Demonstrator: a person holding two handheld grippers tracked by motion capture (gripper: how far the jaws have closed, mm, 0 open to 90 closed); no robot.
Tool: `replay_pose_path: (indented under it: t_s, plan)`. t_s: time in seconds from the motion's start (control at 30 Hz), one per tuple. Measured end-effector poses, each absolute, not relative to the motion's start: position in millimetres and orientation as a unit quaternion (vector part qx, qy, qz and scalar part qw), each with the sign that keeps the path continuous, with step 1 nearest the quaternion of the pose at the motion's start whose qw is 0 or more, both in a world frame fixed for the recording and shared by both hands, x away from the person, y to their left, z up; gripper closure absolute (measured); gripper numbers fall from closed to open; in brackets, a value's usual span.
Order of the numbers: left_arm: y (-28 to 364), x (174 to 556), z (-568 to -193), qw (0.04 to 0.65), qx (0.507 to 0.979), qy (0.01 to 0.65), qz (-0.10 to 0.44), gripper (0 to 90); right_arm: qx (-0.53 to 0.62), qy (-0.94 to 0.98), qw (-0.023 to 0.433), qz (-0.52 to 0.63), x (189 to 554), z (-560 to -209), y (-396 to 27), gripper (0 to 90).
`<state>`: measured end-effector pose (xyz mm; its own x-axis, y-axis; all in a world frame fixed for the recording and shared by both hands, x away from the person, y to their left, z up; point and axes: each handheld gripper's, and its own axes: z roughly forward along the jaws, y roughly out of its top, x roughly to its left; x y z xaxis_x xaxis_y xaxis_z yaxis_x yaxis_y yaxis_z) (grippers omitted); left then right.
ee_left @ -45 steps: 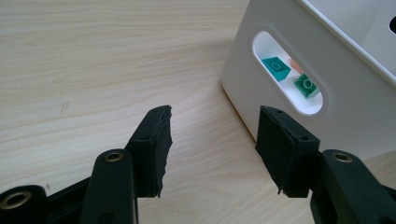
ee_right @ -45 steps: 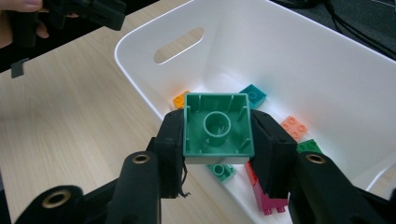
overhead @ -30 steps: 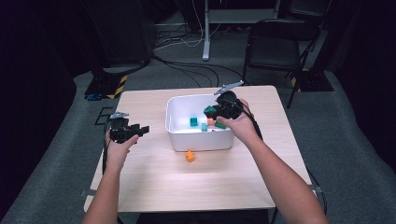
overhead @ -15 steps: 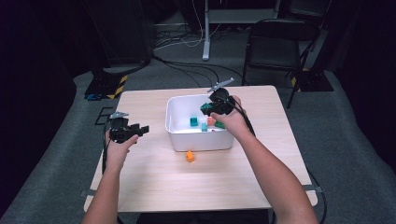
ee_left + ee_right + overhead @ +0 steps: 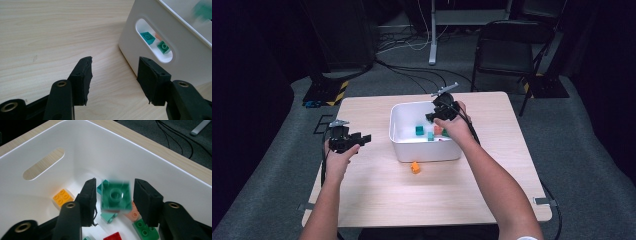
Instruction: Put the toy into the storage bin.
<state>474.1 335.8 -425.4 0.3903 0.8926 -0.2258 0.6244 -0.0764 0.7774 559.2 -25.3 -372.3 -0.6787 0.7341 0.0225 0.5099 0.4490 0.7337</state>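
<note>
Black jaws of your right gripper stand spread over the white bin, one blurred green square brick between them, studs facing the camera, apparently untouched. Your left gripper gapes empty beside the bin. One orange brick lies outside.

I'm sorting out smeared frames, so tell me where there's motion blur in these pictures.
Right gripper view: the green brick between the open tongs is smeared, while the white bin stays sharp. Left gripper view: a teal blur sits at the top right corner. High view: dim surroundings, no obvious smear.
</note>
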Motion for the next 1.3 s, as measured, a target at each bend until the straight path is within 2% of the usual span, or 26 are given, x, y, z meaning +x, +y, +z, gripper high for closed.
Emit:
replay_pose_path:
  t_s: [0.23, 0.7, 0.93, 1.3]
  plan:
    - [335.9, 473.8, -424.9, 0.428, 0.715, 0.530, 0.159, 45.0, 0.347, 0.841, 0.159, 0.385, 542.3, -361.2, -25.8, 49.9]
    - [334.3, 473.8, -425.8, 0.425, 0.715, 0.533, 0.158, 44.9, 0.298, 0.836, 0.158, 0.433, 467.4, -347.6, -43.7, 49.1]
    - [332.7, 473.9, -426.9, 0.424, 0.714, 0.534, 0.159, 44.9, 0.294, 0.836, 0.155, 0.437, 443.5, -363.0, -49.1, 49.1]
    - [333.0, 474.2, -427.2, 0.421, 0.719, 0.530, 0.159, 44.9, 0.279, 0.841, 0.133, 0.444, 425.9, -397.3, -43.2, 49.3]
